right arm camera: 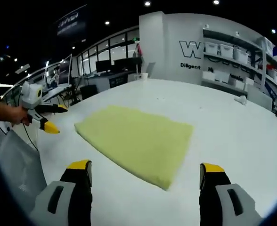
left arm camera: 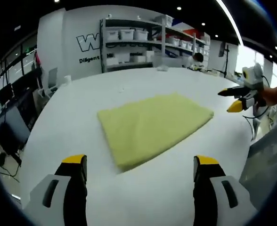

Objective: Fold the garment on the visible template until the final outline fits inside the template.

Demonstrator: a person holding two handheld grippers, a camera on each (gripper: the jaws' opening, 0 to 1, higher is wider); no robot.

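- A yellow garment is seen lying flat on the white table, ahead of the left gripper and centred between its jaws' lines, apart from both tips.
- The garment is judged to be already folded: a compact four-sided shape with a thickened, doubled edge on the side nearest the left gripper.
- No template outline can be made out on the table in either view, so whether the shape fits inside it cannot be told.
- The left gripper's jaws are spread wide with nothing held between them.
- In the right gripper view the garment lies ahead of the right gripper, whose jaws are likewise parted and empty.
- The right gripper is seen in the left gripper view, off to the right of the garment, held above the table edge and apart from the cloth; its yellow tips stand apart.
- What is left is judged to be little: possibly a check or a small tidy of the outline.
- Shelves with bins are seen far beyond the table.
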